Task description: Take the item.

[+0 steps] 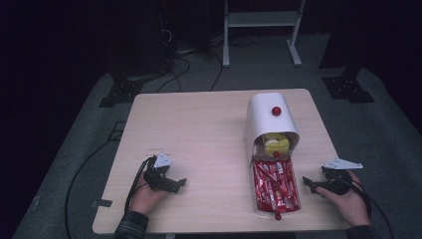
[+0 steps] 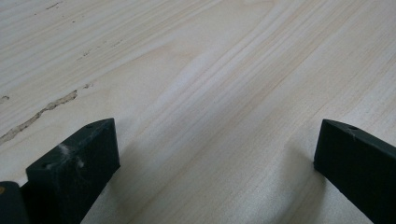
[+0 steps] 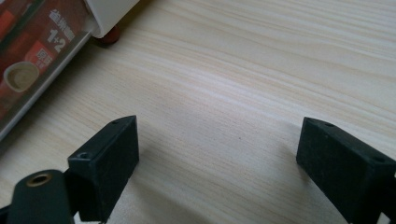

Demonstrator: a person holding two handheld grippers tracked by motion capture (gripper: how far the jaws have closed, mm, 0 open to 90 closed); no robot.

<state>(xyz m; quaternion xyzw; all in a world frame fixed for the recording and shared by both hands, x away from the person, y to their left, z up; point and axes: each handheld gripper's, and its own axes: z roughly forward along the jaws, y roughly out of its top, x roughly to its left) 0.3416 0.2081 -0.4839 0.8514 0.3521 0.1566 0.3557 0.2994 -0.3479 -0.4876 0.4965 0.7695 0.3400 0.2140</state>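
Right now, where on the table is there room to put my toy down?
The big bare patch of table lies between the left gripper and the white box. It is crowded on the right, where the tray of red packets sits beside the right gripper.

In the right gripper view, "1+2" stood in white on the red packets (image 3: 44, 39) lying in the white tray (image 3: 56, 63). Above and beside that mark ran some small white characters, too blurred to read. A printed cup of a light drink sat below them on the same wrapper. In the high view the red packets (image 1: 275, 186) bore white marks as well, but they were too small to make out. No other lettering was legible.
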